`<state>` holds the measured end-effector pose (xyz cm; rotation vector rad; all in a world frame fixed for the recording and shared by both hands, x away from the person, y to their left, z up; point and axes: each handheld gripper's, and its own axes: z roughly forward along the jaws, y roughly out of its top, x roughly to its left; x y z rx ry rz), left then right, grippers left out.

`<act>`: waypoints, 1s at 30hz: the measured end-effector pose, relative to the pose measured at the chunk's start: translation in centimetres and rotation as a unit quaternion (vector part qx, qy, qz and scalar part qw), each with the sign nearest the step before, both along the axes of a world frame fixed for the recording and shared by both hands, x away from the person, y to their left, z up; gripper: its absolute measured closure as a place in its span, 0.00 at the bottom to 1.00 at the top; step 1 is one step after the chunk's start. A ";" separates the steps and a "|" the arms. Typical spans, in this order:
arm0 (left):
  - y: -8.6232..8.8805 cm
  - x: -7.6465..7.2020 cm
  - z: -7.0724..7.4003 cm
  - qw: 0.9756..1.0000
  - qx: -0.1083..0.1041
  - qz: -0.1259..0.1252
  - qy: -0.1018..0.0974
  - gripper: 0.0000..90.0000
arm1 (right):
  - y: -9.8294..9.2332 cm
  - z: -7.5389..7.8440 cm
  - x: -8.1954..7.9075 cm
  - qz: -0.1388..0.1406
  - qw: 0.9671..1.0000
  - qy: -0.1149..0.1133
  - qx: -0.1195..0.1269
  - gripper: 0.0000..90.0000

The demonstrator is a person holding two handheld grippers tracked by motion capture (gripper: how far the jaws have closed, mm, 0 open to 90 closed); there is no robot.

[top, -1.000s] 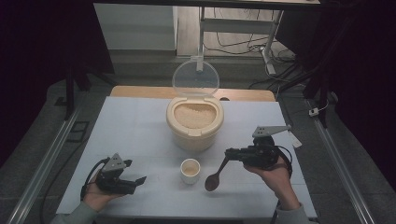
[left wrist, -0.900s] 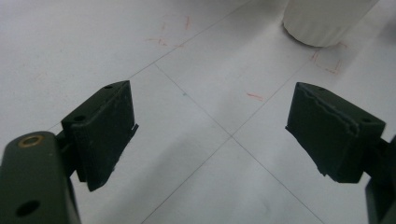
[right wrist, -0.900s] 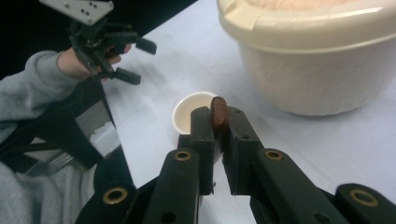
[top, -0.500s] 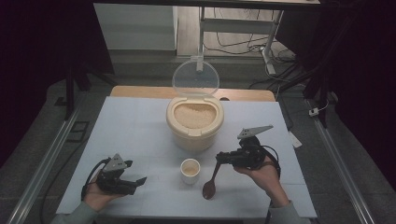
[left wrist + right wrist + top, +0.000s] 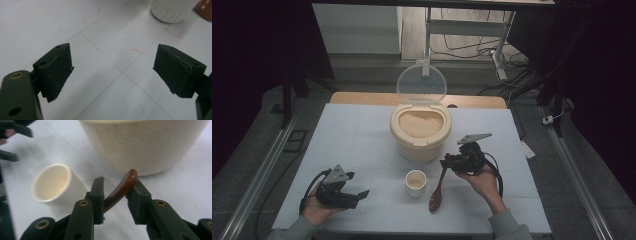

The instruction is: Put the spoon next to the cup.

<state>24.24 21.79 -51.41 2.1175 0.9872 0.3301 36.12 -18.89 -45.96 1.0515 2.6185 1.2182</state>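
A cream tub of rice stands mid-table with its clear lid swung up. In front of it sits a small white cup, which looks empty in the right gripper view. My right gripper is shut on the handle of a brown spoon, whose bowl hangs down near the table right of the cup. In the right gripper view the handle crosses between the jaws, close to the tub wall. My left gripper rests at the front left, open and holding nothing.
The white table sheet has faint lines and red marks. The cup's base and the spoon bowl show ahead of the left jaws. A wooden edge runs behind the sheet; metal rails flank the table.
My right gripper has carried the spoon leftward, closer to the tub and the cup. The left gripper has stayed put, open.
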 end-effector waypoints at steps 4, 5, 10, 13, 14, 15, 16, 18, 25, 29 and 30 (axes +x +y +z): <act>-0.1 0.0 0.0 1.000 0.002 0.000 0.000 0.17 | 0.0 -1.6 0.7 -0.023 1.000 0.000 -0.010 0.69; -0.1 0.0 0.0 1.000 0.002 -0.001 0.000 0.17 | 0.0 -1.9 0.9 -0.029 1.000 0.002 -0.013 0.68; -0.1 0.1 -0.1 1.000 0.004 -0.002 0.002 0.17 | 0.1 -3.5 1.4 -0.047 0.998 0.006 -0.035 0.61; -0.1 0.0 -0.1 1.000 0.004 -0.003 0.002 0.17 | 0.1 -4.1 1.6 -0.056 0.998 0.008 -0.042 0.60; -0.1 0.0 -0.1 1.000 0.004 -0.003 0.002 0.17 | 0.2 -4.3 1.6 -0.059 0.997 0.009 -0.046 0.58; -0.1 0.1 -0.1 1.000 0.004 -0.004 0.003 0.17 | 0.2 -4.4 1.6 -0.064 0.997 0.007 -0.052 0.57; -0.1 0.1 -0.1 1.000 0.005 -0.004 0.003 0.17 | 0.3 -4.5 1.6 -0.066 0.996 0.003 -0.061 0.56; -0.1 0.1 -0.2 1.000 0.005 -0.005 0.004 0.17 | 0.5 -4.7 1.6 -0.073 0.995 0.002 -0.071 0.55; -0.2 0.1 -0.2 1.000 0.008 -0.007 0.005 0.17 | 1.0 -5.5 1.7 -0.094 0.991 0.003 -0.091 0.48; -0.2 0.0 -0.2 1.000 0.009 -0.008 0.004 0.17 | 1.0 -5.5 1.6 -0.103 0.991 -0.003 -0.089 0.43; -0.2 0.0 -0.2 1.000 0.009 -0.007 0.004 0.17 | 0.8 -5.3 1.5 -0.104 0.991 -0.009 -0.085 0.44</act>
